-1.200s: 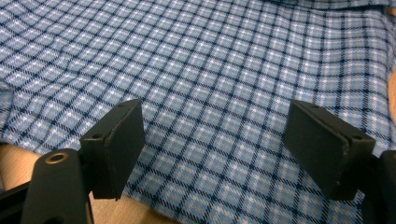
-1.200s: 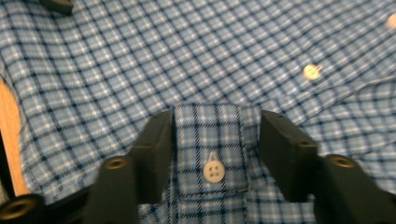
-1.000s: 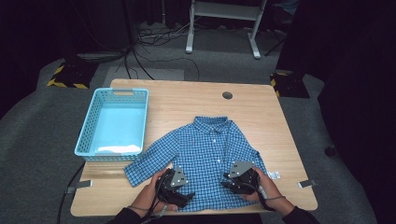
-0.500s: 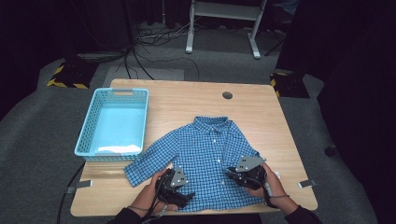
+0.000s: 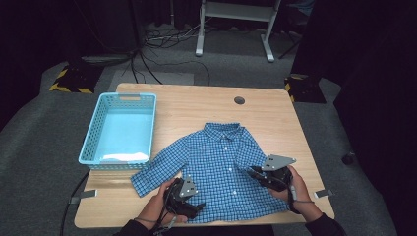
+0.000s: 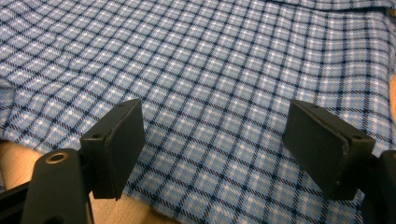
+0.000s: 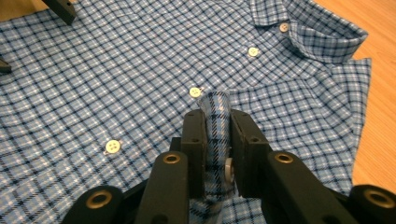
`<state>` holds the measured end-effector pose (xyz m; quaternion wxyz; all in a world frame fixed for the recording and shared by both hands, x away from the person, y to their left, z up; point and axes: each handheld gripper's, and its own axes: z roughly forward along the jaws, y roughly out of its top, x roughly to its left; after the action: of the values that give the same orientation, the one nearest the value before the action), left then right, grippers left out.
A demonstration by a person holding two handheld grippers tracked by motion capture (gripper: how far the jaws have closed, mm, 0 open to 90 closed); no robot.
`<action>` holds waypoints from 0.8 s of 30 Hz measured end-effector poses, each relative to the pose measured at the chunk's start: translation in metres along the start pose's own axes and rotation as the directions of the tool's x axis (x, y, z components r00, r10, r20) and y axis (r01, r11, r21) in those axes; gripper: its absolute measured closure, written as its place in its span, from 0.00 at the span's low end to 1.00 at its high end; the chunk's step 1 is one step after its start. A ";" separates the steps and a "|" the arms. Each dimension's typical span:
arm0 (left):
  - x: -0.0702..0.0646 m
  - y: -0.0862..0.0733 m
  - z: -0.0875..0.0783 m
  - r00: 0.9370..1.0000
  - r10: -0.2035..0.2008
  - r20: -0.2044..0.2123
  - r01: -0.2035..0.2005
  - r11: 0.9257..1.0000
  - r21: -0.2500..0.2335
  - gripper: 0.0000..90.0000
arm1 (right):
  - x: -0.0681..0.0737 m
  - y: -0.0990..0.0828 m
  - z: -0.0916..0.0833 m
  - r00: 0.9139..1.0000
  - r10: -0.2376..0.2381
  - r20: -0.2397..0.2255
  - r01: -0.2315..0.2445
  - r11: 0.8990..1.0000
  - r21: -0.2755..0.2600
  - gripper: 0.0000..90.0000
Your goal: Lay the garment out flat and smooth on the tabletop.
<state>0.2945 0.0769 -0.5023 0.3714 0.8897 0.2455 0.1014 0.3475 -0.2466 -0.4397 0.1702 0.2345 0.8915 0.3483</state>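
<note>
The blue checked shirt [image 5: 216,169] lies flat, front up, on the wooden table [image 5: 196,105] beside a blue plastic basket [image 5: 120,129]. It's thin, floppy cotton, so it'll sag and slide (grab seams or the cuff, not mid-panel). The right gripper [image 7: 217,133] has just been closing and now pinches a fold of sleeve. The left gripper [image 6: 219,140] hovers wide open, holding nothing.

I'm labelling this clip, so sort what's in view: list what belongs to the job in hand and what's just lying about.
In the job:
- checked shirt, spread on the table
- right gripper, jaws just closed on a fold of the shirt
- left gripper, open over the cloth

Lying about:
- blue basket, beside the shirt
- white stand and cables on the floor
</note>
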 end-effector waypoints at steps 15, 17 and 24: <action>0.000 0.000 0.000 1.000 -0.001 0.000 0.001 1.000 -0.001 0.23 | -0.020 -0.006 -0.018 0.995 0.054 0.078 -0.052 0.998 -0.037 0.86; 0.000 0.000 0.000 1.000 -0.001 0.001 0.001 1.000 -0.001 0.23 | -0.024 -0.008 -0.022 0.994 0.059 0.096 -0.055 0.998 -0.039 0.86; 0.000 0.000 0.000 1.000 -0.002 0.000 0.002 1.000 -0.001 0.23 | -0.040 -0.020 -0.034 0.984 0.122 0.132 -0.115 0.992 -0.059 0.86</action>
<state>0.2943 0.0770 -0.5025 0.3722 0.8891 0.2464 0.1011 0.3587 -0.2994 -0.4242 0.2153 0.3058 0.8531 0.3637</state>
